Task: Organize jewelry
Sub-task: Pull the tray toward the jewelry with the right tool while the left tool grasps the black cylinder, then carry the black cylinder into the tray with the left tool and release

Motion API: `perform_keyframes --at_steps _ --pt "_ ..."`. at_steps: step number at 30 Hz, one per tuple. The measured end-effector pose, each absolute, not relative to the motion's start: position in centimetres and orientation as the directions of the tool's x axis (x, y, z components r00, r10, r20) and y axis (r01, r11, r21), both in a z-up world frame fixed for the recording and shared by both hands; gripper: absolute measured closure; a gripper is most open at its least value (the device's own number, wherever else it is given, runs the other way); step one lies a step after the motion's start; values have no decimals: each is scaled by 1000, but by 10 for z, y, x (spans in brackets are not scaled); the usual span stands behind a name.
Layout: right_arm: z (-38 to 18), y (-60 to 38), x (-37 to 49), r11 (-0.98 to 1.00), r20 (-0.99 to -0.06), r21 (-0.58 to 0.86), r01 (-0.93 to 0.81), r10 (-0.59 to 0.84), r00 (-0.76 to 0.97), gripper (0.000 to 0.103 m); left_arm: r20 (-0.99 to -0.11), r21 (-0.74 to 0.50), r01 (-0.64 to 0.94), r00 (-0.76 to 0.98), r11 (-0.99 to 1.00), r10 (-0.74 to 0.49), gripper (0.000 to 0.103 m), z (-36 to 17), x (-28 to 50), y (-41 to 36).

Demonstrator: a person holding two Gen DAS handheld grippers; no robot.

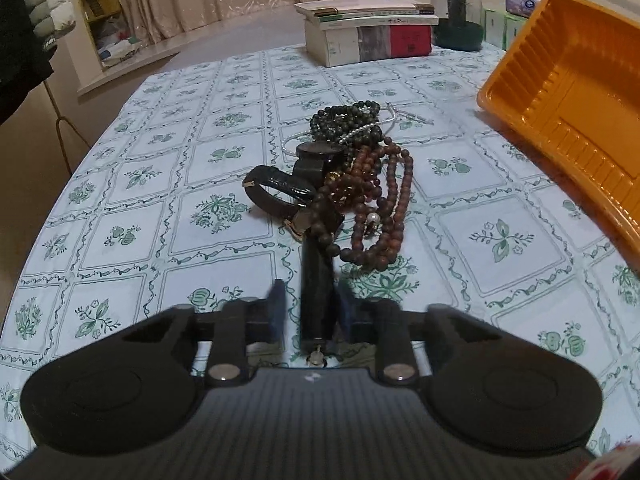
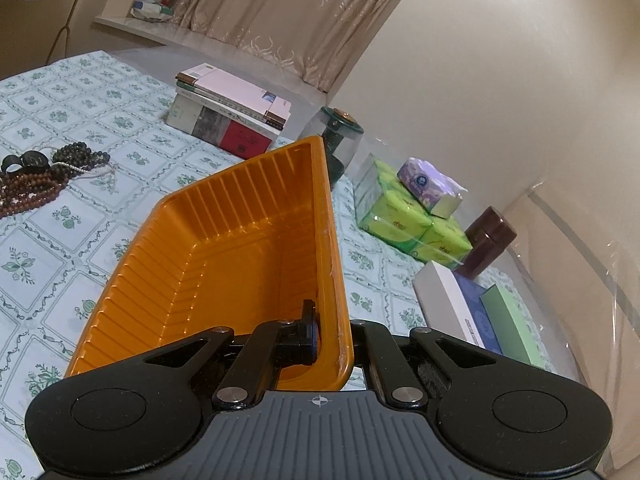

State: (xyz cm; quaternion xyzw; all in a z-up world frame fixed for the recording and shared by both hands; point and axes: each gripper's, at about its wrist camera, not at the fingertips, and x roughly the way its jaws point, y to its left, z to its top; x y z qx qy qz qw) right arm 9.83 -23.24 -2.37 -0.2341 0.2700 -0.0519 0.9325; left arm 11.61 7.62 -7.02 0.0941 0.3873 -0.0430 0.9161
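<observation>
Straddles a black watch strap (image 1: 317, 292) with the left gripper (image 1: 310, 312), low over the flowered tablecloth (image 1: 160, 160). Shows blurred blue pads (image 1: 277, 304) only a little apart, with a thin strip of cloth visible between the left one and the strap, so not yet pinching it from both sides. Follows the strap forward into a tangled heap of jewelry at the middle of the table: brown bead strings (image 1: 380, 200) on the right, dark green beads (image 1: 348, 120) at the far end, a thin pearl strand (image 1: 292, 140) running under them, a black round watch face (image 1: 316, 154) standing up in the middle, and a looped black band (image 1: 276, 188) on the left. Clamps the right gripper (image 2: 336, 340) tight on the near wall of an orange tray (image 2: 224, 240), one finger inside, the other hidden behind the wall. Holds that tray tilted, to the right of the heap and well apart from it, with nothing inside. Leaves every piece of jewelry on the cloth, none in the tray. Beyond the heap, near the far edge, has a stack of books (image 1: 368, 36), just beside it a glass jar with a green lid (image 1: 456, 12), and further right some green tissue packs (image 2: 400, 216).
</observation>
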Motion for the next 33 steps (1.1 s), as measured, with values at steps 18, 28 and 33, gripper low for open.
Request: perform_keyframes --at_steps 18,28,33 --pt "-25 -232 95 892 -481 -451 -33 -212 851 99 -659 -46 193 732 980 -175 86 -26 79 35" --pt "-25 -236 96 904 -501 -427 -10 -228 835 99 -631 -185 409 647 893 -427 86 -28 112 -76" --pt "-26 -235 93 908 -506 -419 6 -239 828 99 -638 -190 444 622 876 -454 86 -33 119 -97"
